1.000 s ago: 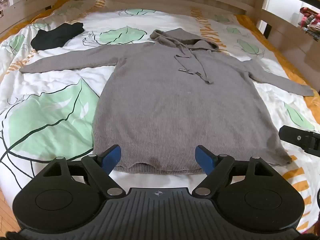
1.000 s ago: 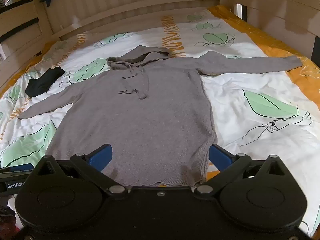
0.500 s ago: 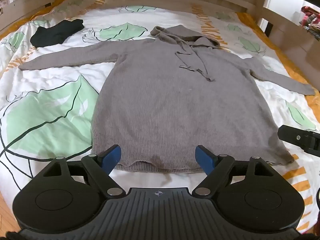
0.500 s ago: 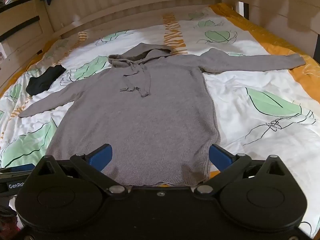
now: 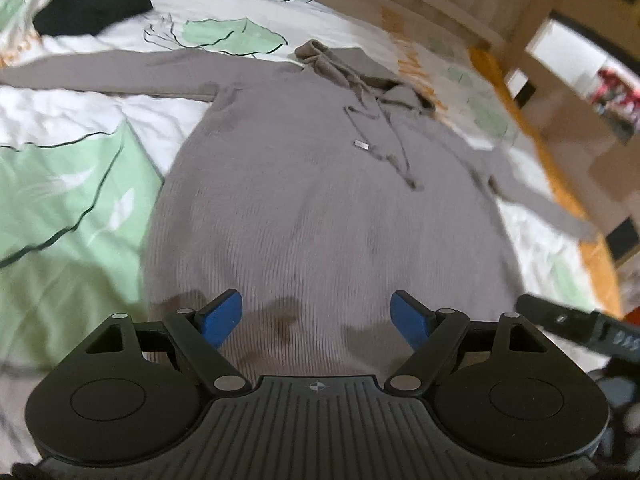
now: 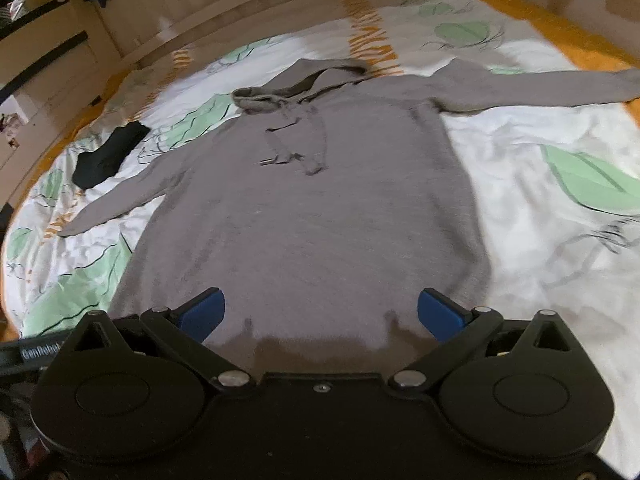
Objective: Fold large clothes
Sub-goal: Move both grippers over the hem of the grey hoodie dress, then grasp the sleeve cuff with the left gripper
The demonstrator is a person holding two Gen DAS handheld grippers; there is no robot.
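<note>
A grey hoodie [image 6: 312, 216] lies flat, front up, along the middle of the bed [image 6: 540, 216], sleeves spread toward both sides, hood at the far end. Both grippers, left [image 5: 316, 316] and right [image 6: 320, 312], hover over its near hem, jaws wide, holding nothing. A black garment [image 6: 108, 156] lies near the bed's far left corner.

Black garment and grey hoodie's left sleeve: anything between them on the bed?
Nothing. In the right wrist view only leaf-print bedsheet lies between the black garment and the grey hoodie sleeve.
</note>
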